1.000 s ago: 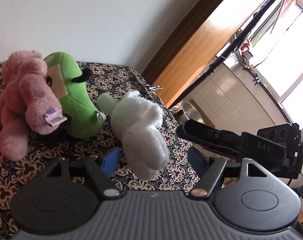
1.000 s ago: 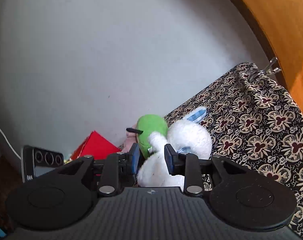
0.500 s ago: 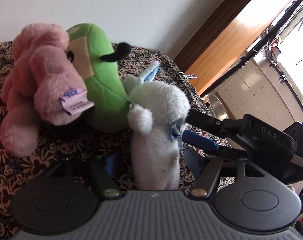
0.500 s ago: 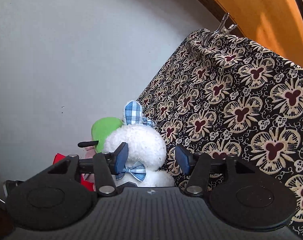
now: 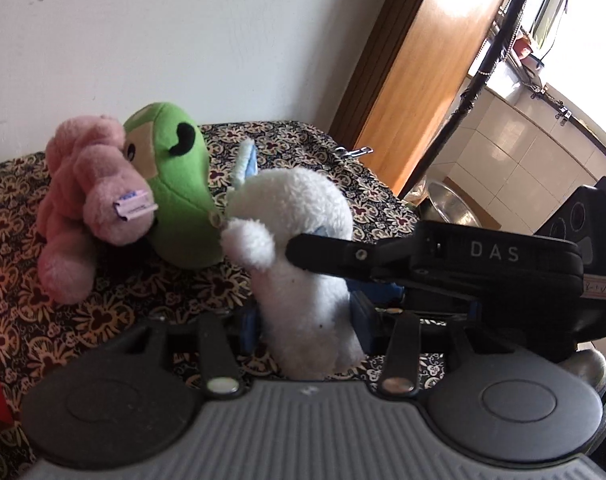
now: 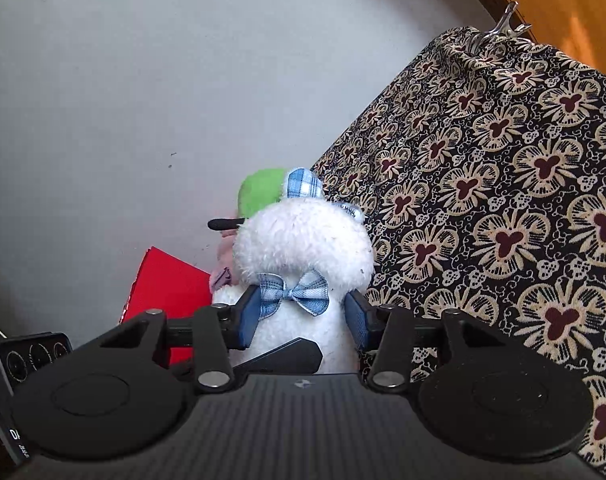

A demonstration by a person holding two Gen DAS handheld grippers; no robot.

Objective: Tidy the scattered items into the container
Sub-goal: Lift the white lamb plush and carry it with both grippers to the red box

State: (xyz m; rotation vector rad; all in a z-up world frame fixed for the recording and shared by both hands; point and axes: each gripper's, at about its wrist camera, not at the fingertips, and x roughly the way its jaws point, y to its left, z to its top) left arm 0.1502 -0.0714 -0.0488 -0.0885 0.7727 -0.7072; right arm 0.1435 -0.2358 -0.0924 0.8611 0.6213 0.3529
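Observation:
A white plush rabbit (image 5: 303, 264) with a blue plaid bow stands upright on the flowered cloth (image 5: 103, 308). My left gripper (image 5: 305, 326) is shut on its lower body. My right gripper (image 6: 303, 320) comes in from the right, its blue pads against the rabbit (image 6: 303, 240) just below the bow. It shows in the left wrist view (image 5: 443, 256) as a black finger across the rabbit. A green plush (image 5: 175, 192) and a pink plush (image 5: 91, 196) lie just behind the rabbit to the left. A red container (image 6: 167, 288) shows behind them.
A pale wall stands behind the table. A metal clip (image 6: 499, 28) holds the cloth at the far corner. A wooden door (image 5: 415, 80) and a metal bowl (image 5: 451, 204) lie beyond the table's right edge.
The rabbit has been stood upright from lying tilted. My left gripper has closed on its lower body. My right gripper opened, moved in and closed around its neck.

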